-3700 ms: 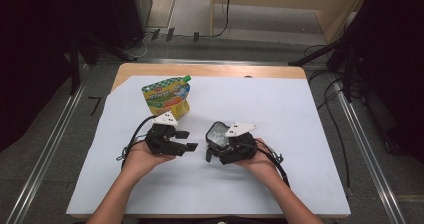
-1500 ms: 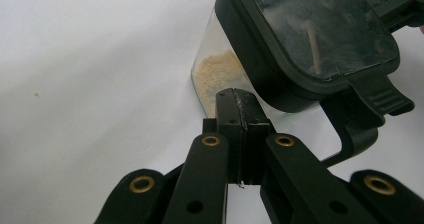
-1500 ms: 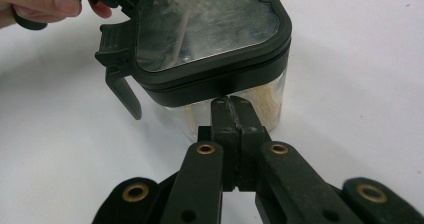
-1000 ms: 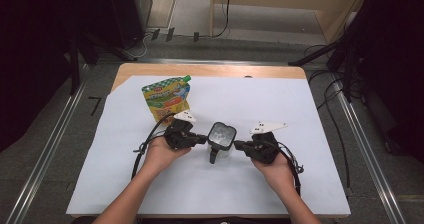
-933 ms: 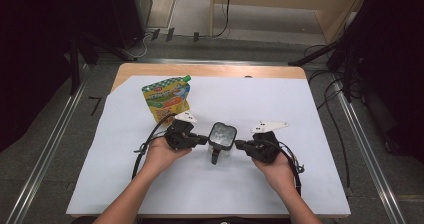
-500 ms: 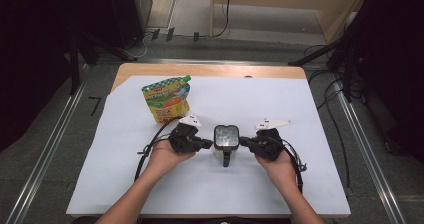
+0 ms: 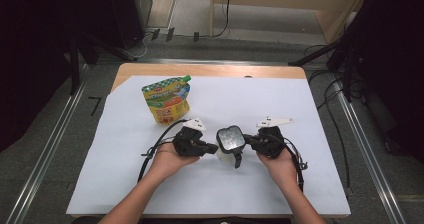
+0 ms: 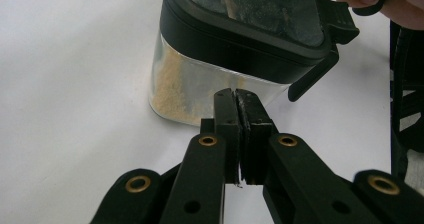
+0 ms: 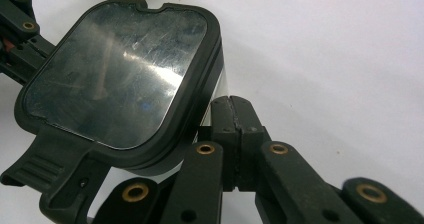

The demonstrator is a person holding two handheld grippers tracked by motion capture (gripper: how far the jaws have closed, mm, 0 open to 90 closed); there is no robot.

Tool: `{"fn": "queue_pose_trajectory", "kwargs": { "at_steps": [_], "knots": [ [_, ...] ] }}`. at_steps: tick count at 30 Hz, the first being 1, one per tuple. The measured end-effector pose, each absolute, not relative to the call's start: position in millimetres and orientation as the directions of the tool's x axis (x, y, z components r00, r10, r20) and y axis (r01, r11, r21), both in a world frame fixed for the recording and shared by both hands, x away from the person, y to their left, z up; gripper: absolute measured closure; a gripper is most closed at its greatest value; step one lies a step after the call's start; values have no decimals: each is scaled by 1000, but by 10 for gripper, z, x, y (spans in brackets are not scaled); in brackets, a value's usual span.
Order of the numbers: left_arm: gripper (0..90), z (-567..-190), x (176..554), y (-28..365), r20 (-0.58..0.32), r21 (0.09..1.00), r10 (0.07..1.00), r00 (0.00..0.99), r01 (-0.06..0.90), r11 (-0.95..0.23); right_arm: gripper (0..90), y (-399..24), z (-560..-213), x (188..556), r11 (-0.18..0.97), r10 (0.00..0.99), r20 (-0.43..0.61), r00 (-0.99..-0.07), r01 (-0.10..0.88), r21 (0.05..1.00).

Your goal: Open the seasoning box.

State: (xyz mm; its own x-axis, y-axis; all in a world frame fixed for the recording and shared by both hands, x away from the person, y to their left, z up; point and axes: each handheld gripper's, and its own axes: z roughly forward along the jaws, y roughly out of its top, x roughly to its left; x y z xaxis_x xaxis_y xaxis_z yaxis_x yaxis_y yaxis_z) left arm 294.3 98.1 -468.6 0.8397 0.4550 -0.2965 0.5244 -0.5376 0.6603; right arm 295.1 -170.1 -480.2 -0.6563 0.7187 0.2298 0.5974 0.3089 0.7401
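**Closed jaws pressing a lidded container from both sides**

Nearest me, my two forearms come in from the table's near edge, hands palm-inward and facing each other. My left gripper and right gripper both point level toward the middle, each with its jaws fully together and nothing between them. The tips bear on opposite sides of the small clear-walled square container with a black-rimmed, glossy lid and latch tabs, which sits on the white sheet between the hands.

In the left gripper view the closed tips meet the clear wall just under the lid's rim, where pale powder or crumbs show inside the container. In the right gripper view the closed tips stand against the wall beside the lid, near a corner.

I judge the container light and rigid, its wall and lid smooth enough to slip under a pinch from blunt closed tips. The ribbed latch tab looks like the better place to take hold, or the lid's rim once the jaws are opened around it. The contents could spill if it tips with the lid loose.

Farther off, toward the left, a yellow-and-green printed spouted pouch with a green cap stands well apart from the hands.
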Motion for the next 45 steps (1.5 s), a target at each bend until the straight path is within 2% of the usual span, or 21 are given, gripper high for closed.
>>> {"fn": "queue_pose_trajectory", "kwargs": {
  "at_steps": [15,21,27,31,36,41,45],
  "knots": [
    [840,-4612,2942,1075,-294,659,449,844,519,-544,900,-1783,-4662,2821,305,702,238,-671,585,751],
    [745,-4572,2985,1160,-349,648,450,822,559,-517,900,-1834,-4590,2718,304,691,250,-678,587,750],
    [690,-4523,3011,1221,-340,656,464,818,560,-506,900,-1842,-4486,2577,308,671,262,-694,582,753],
    [645,-4515,3014,1258,-318,657,477,819,553,-513,900,-1796,-4502,2476,349,667,233,-708,573,742],
    [600,-4505,3026,1292,-312,664,490,814,556,-500,900,-1848,-4500,2367,333,670,250,-699,584,740],
    [468,-4517,3068,1311,-315,664,508,801,569,-485,900,-1819,-4524,2272,343,662,256,-705,588,733],
    [446,-4524,3080,1315,-316,665,506,803,567,-486,900,-1645,-4549,2225,389,624,245,-742,566,727]
  ]
}}
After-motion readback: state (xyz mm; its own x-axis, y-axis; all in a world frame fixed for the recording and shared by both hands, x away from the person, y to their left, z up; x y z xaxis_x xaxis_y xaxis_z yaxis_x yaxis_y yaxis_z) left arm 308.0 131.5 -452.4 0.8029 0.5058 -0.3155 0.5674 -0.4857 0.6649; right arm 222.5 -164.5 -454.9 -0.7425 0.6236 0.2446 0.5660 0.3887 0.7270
